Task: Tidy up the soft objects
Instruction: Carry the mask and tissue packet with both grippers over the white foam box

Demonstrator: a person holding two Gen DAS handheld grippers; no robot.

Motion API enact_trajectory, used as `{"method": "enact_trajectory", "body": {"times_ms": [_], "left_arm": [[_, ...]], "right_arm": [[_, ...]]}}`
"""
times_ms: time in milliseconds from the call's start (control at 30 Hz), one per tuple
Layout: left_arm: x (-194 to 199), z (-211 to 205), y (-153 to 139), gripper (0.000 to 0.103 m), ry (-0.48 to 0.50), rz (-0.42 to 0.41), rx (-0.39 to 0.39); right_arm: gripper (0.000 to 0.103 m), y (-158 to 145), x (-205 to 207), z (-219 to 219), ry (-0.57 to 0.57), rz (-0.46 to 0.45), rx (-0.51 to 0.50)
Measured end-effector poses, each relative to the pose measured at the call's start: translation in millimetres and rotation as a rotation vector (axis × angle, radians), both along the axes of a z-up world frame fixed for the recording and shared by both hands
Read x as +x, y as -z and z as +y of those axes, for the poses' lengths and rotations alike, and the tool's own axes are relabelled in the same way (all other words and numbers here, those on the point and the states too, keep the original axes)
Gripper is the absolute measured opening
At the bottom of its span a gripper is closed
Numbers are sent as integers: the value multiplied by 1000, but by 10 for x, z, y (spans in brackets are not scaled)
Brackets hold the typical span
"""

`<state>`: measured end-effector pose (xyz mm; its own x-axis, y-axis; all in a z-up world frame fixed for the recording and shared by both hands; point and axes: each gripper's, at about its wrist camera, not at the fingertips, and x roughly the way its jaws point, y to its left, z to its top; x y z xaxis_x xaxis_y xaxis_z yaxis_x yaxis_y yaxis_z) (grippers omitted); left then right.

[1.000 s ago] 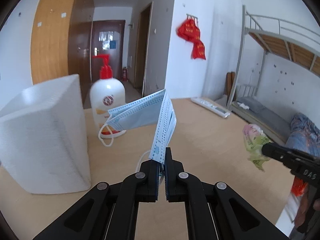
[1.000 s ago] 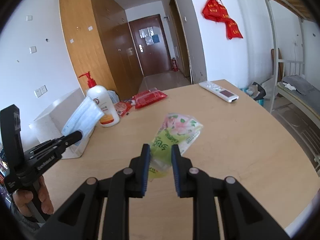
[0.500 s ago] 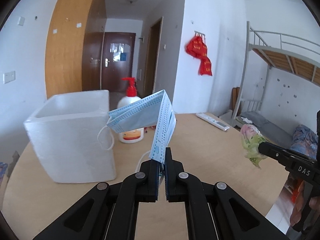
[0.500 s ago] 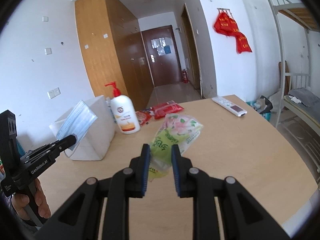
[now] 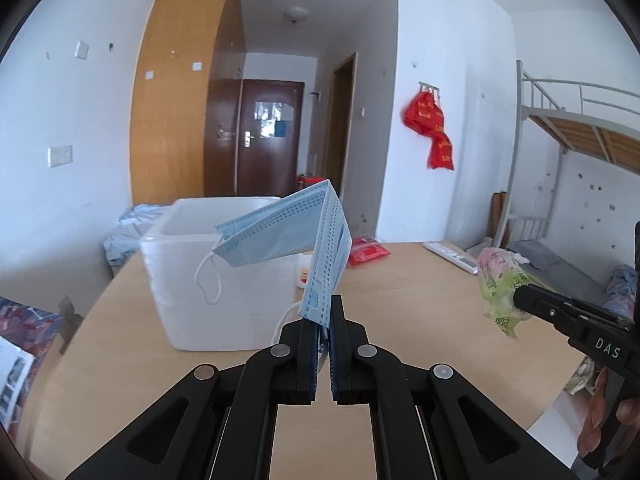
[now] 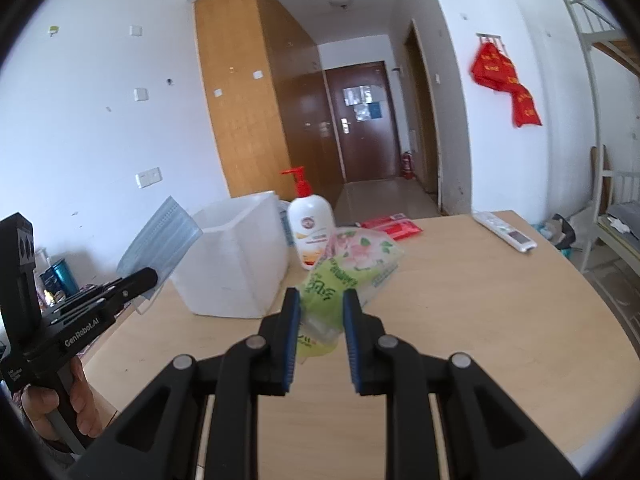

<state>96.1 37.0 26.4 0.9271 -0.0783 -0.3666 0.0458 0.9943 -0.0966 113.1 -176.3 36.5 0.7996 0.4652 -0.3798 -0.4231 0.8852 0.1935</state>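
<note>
**Inspector A:** Left claw first, from the left wrist view. We find its jaws pinched fully together on the bottom edge of the blue face mask, which stands up from the grip and folds over to the left, one ear loop dangling. The white foam box sits on the desk directly ahead and a little left, its open top just beyond the mask's drooping end. At the right edge we see the right claw holding the green tissue pack in the air, off to the side of the box.

**Inspector B:** From the right wrist view, we record the right claw partly closed, its pads pressing the tissue pack, whose long axis runs away from us and up to the right. The box lies ahead and to the left of this claw; the pump bottle stands just beside the box's right wall. The left claw with the mask hangs close to the box's near-left corner.

**Inspector A:** Our judgement: the left hand is nearer the opening, so the mask goes forward over the rim first. The pack must travel leftward, and could clip the bottle.
</note>
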Motion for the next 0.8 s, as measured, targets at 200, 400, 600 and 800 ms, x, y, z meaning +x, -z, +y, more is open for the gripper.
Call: {"method": "enact_trajectory", "body": {"times_ms": [200, 400, 600, 800], "left_arm": [[-164, 169, -14, 4, -55, -12, 23], [-278, 398, 9, 4, -108, -7, 12], [-381, 591, 38, 4, -170, 1, 9], [-441, 743, 58, 4, -226, 11, 4]], "right_arm": [[25, -9, -9, 233, -66, -7, 6], [25, -1, -3, 464, -134, -9, 7], [25, 4, 26, 703, -201, -5, 3], [25, 3, 34, 903, -259, -2, -2]]}}
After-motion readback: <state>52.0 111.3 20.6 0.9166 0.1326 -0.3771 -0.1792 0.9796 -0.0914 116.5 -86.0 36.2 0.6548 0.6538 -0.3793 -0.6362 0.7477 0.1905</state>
